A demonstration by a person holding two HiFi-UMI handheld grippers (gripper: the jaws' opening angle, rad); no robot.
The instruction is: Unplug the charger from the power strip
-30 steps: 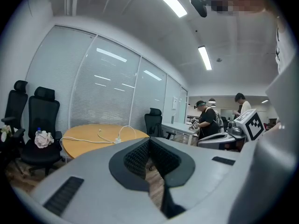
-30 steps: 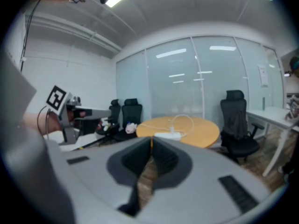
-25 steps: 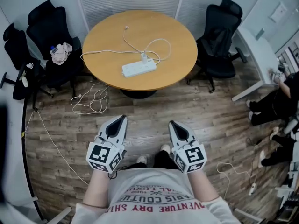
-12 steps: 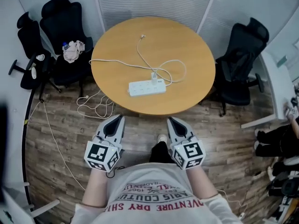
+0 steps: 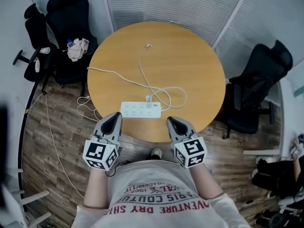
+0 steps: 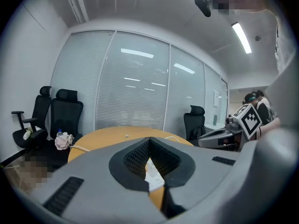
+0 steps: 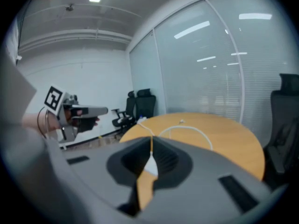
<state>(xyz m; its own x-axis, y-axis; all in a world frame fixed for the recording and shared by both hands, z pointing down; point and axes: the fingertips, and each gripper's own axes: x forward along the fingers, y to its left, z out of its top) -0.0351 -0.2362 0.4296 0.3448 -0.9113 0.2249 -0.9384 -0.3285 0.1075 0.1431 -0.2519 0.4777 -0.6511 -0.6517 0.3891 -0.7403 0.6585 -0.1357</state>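
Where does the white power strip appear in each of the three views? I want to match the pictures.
Head view: the power strip lies just below picture centre, near the closest edge of the round wooden table.
Left gripper view: the power strip shows low in the centre, through the gap between the jaws.
Right gripper view: only a white sliver, probably its end, low centre.
Shared landmark: the round wooden table.
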